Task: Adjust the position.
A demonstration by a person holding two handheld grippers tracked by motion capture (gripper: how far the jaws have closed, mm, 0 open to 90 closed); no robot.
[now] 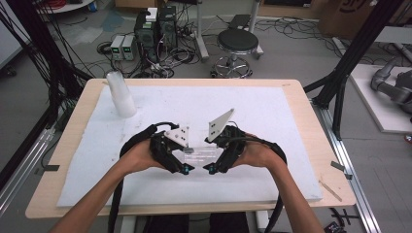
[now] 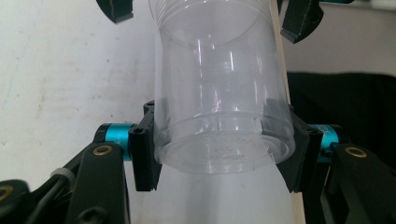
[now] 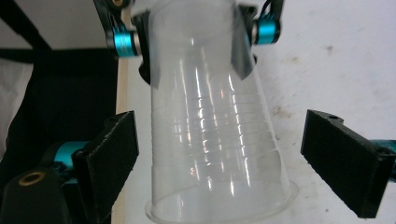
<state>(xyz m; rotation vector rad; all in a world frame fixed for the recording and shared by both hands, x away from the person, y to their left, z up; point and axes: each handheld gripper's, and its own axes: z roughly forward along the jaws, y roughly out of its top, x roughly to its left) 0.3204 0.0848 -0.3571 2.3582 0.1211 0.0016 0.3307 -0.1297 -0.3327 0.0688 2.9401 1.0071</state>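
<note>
A clear plastic cup lies level in the air between my two grippers, just above the white board. My left gripper is shut on the cup's base end; in the left gripper view both black pads press against the cup near its bottom. My right gripper faces it from the other side and stands open. In the right gripper view its pads sit wide apart on either side of the cup near the rim, touching nothing. The left gripper shows there at the top.
A stack of clear cups stands upside down at the board's back left. The wooden table's rim frames the board. On the floor behind stand a stool, computers and cables. A black frame post rises at the right.
</note>
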